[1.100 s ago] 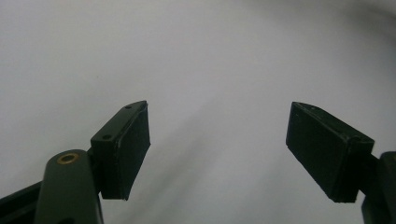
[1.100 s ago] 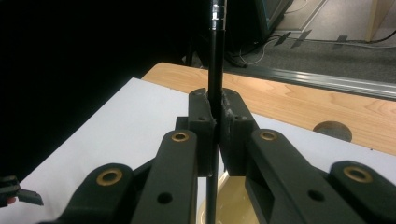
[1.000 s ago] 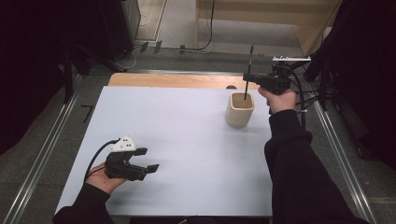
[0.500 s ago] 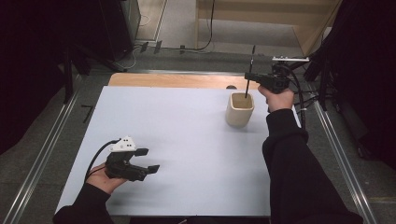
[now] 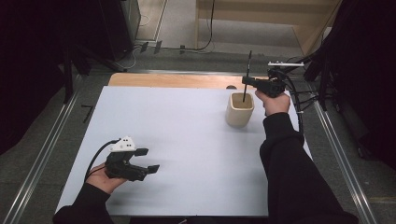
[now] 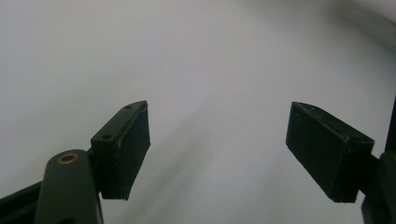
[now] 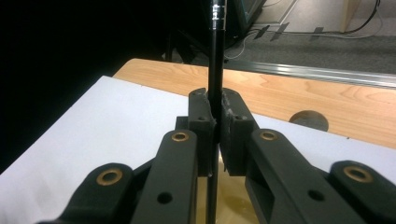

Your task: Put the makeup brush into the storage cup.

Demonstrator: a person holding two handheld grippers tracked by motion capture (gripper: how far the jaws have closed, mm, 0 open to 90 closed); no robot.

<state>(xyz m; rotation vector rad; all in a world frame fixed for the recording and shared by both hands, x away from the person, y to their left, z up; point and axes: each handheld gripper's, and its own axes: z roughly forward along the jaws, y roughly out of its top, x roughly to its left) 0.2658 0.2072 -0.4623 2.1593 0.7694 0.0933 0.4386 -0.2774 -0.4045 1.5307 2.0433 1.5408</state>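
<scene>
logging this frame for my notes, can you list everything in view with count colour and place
cup: 1, cream, far right part of the sheet, under the right gripper
pen: 1, black, upright, lower end inside the cup, clamped in the right gripper
sheet: 1, white, covers most of the table
table: 1, light wood, bare strip at the far edge with a round dark spot
rails: 2, grey metal, on the floor along both sides of the table
cables: a few, black, on the floor beyond the table
left gripper: 1, black, near left, jaws open, nothing between them
right gripper: 1, black, above the cup, shut on the pen
sleeves: 2, black, bottom edge
</scene>
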